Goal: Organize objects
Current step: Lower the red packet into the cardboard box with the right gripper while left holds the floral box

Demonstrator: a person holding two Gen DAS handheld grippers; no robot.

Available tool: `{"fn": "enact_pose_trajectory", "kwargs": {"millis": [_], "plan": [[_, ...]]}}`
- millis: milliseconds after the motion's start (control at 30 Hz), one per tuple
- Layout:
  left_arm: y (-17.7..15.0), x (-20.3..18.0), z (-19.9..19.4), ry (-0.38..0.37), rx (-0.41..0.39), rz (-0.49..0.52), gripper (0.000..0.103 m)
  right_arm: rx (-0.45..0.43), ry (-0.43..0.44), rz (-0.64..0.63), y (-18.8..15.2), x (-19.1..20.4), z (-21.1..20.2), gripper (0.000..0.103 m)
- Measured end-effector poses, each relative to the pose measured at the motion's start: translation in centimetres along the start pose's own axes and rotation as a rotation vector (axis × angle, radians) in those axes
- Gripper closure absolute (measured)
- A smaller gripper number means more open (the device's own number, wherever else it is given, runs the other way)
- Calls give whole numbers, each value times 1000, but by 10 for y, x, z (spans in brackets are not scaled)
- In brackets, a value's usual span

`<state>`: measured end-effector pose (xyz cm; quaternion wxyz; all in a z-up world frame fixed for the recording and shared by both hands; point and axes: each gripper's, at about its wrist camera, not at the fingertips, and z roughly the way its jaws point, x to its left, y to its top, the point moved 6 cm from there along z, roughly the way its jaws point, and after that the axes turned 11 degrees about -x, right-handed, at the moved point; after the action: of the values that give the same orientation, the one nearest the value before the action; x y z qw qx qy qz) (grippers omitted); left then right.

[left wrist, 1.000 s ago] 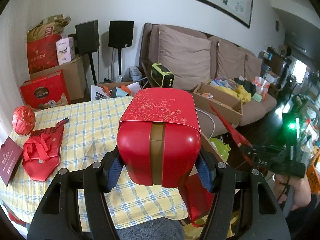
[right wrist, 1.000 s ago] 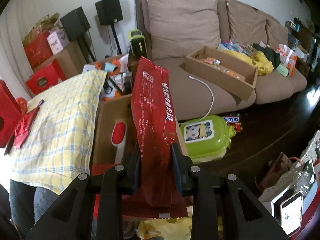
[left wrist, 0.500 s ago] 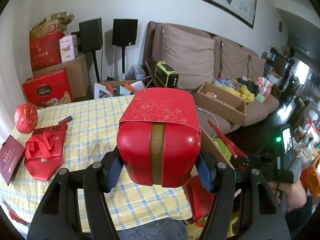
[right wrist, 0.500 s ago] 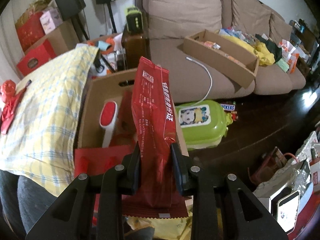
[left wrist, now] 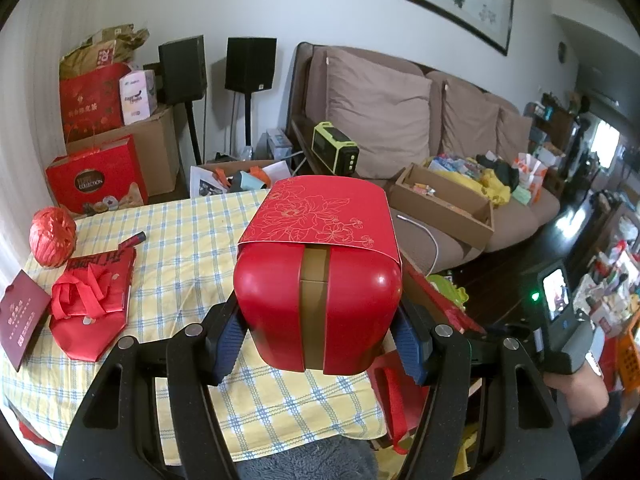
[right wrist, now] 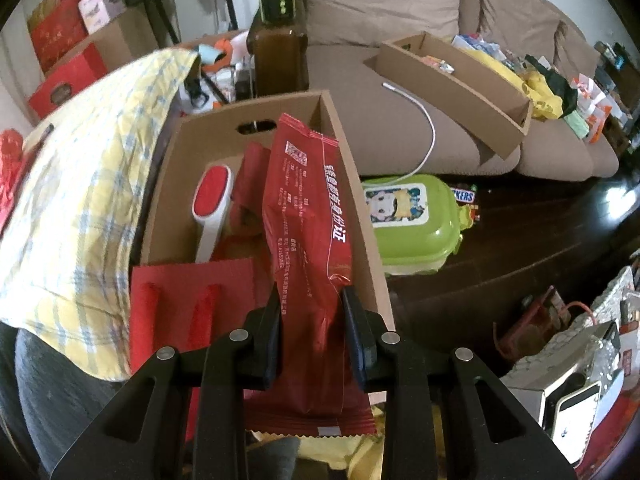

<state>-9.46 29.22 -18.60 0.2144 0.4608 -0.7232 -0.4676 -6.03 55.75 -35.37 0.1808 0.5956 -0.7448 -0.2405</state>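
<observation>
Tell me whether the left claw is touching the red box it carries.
Touching. In the left wrist view the blue pads of the left claw press against both sides of the red box, which is held above the checked tablecloth.

Left gripper (left wrist: pixel 320 340): jaws set wide, blue pads (left wrist: pixel 228 338) pressed on both sides of a load, pitched moderately down. Right gripper (right wrist: pixel 312 330): jaws narrow, clamped on a load between the fingers, pitched steeply down. Hand (left wrist: pixel 580 396) behind right gripper.

Both black plastic grippers bear silver screws; the left gripper (left wrist: pixel 320 340) has blue ribbed pads.
</observation>
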Motion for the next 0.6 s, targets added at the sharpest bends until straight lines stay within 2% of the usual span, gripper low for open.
{"fn": "enact_pose_trajectory", "kwargs": {"millis": [200, 600], "plan": [[-3, -2, 2, 1, 13, 8, 42, 57, -1, -36, -10, 7, 12, 75], [-3, -3, 3, 1, 13, 9, 42, 108, -13, -49, -20, 4, 22, 75]]}}
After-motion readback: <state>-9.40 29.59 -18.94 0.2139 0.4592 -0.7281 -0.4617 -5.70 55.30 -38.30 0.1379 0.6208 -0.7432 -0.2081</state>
